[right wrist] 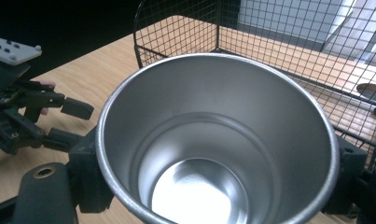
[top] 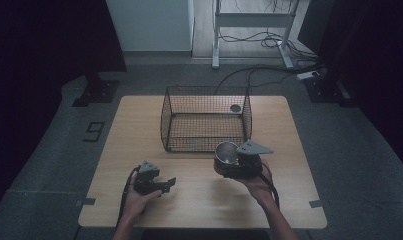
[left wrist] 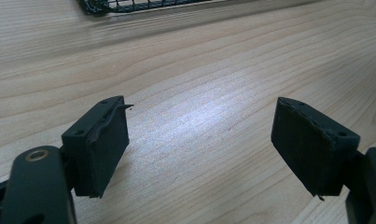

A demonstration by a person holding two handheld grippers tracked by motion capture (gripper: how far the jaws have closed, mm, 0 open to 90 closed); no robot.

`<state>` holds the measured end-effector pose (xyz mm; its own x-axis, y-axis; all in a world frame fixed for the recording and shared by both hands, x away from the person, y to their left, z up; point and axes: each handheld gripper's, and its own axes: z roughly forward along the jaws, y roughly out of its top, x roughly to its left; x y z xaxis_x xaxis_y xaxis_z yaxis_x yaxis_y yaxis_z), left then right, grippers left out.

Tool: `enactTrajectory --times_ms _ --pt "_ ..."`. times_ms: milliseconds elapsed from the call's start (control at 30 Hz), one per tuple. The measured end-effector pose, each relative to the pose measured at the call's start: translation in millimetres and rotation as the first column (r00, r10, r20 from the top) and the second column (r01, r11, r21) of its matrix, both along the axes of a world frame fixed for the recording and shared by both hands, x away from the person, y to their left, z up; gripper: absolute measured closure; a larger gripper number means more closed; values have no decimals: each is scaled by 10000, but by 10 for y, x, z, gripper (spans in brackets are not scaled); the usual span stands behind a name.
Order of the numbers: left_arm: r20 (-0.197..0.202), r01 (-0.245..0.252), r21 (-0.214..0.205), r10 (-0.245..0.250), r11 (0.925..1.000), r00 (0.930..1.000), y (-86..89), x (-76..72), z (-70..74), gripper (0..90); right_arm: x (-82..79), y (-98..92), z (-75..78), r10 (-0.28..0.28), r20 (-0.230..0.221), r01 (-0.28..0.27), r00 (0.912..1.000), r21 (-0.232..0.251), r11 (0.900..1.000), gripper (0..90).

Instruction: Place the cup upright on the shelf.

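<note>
- Right tool (top: 228, 161) is clamped on the steel cup (right wrist: 218, 144), just off the wire basket's (top: 206, 120) near right corner.
- Keep the cup upright; clear the rim before lowering.
- Left tool (left wrist: 202, 149) stands open near the tabletop's (top: 289, 165) front edge; keep it there.

A light wooden table (top: 139, 130) stands on grey carpeted floor (top: 49, 150) in a dimly lit room. Dark curtains (top: 39, 40) close both sides. Beyond the table's far edge, a white desk frame (top: 216, 40) rises beside a pale wall panel (top: 149, 25), with black cables (top: 269, 42) trailing across the floor.
</note>
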<state>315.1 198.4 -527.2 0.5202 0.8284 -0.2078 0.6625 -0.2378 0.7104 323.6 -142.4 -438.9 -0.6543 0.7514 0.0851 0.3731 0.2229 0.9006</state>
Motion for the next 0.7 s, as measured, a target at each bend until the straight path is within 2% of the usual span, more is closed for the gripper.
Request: enactTrajectory --times_ms 267,700 --pt "15 -6 -31 6 10000 10000 11 -1 7 192 99 -16 76 -87 -42 87 10000 114 9999 185" --pt "24 -41 -88 41 10000 10000 26 1 10 193 243 -20 108 -204 -136 206 9997 128 9997 185"
